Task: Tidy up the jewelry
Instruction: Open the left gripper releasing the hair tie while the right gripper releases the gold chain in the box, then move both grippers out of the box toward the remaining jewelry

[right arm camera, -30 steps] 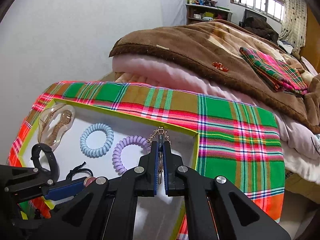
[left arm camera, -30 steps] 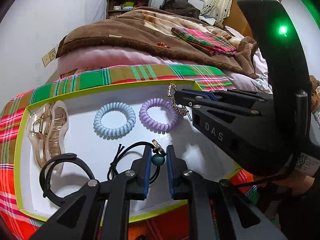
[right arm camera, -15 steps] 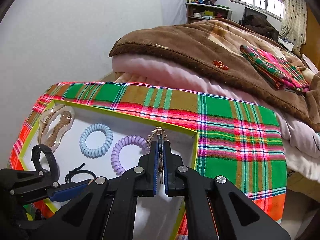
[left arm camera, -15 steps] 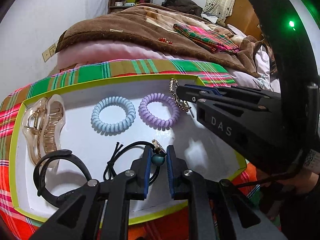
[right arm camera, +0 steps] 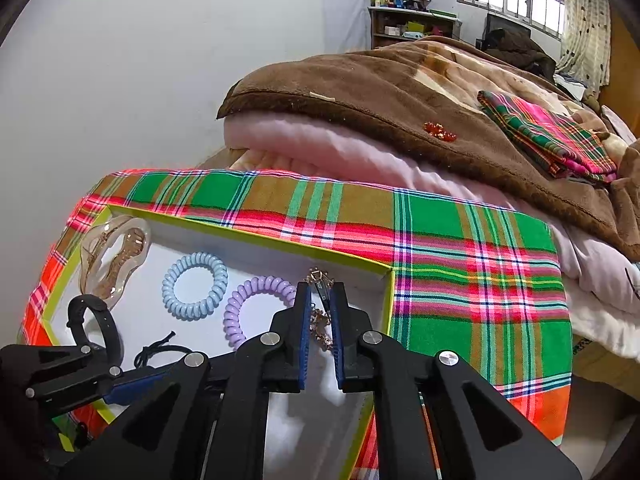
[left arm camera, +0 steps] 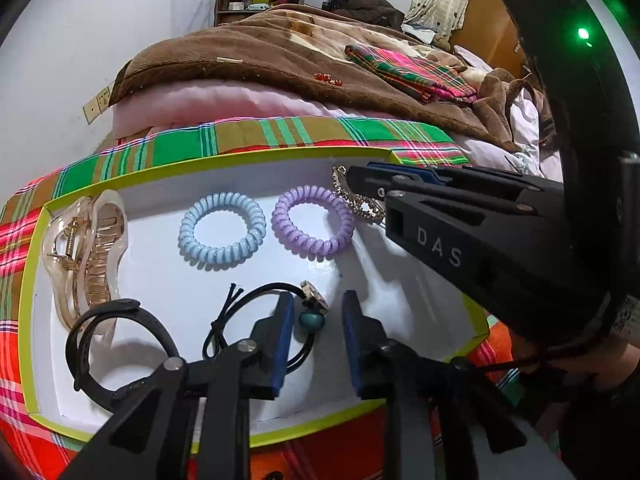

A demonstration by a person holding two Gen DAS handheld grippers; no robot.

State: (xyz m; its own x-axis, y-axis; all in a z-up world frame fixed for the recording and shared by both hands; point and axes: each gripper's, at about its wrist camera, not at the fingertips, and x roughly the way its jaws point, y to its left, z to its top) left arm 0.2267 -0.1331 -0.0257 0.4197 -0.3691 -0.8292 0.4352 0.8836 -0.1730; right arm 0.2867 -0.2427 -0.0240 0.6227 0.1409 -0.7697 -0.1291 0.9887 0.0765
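We see a shallow white tray [left arm camera: 256, 156] holding a clear claw clip [left arm camera: 86, 256], blue coil tie [left arm camera: 223, 228], purple coil tie [left arm camera: 313, 221], gold chain [left arm camera: 360, 204], black strap [left arm camera: 112, 352], and beaded black elastic [left arm camera: 256, 308].

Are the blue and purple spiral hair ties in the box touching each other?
Apart. The left wrist view shows bare white box floor between the blue spiral tie and the purple spiral tie.

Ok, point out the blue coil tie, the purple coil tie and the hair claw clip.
blue coil tie [left arm camera: 222, 258], left wrist view, near coil edge
purple coil tie [left arm camera: 316, 248], left wrist view, near coil edge
hair claw clip [left arm camera: 102, 264], left wrist view, toothed body
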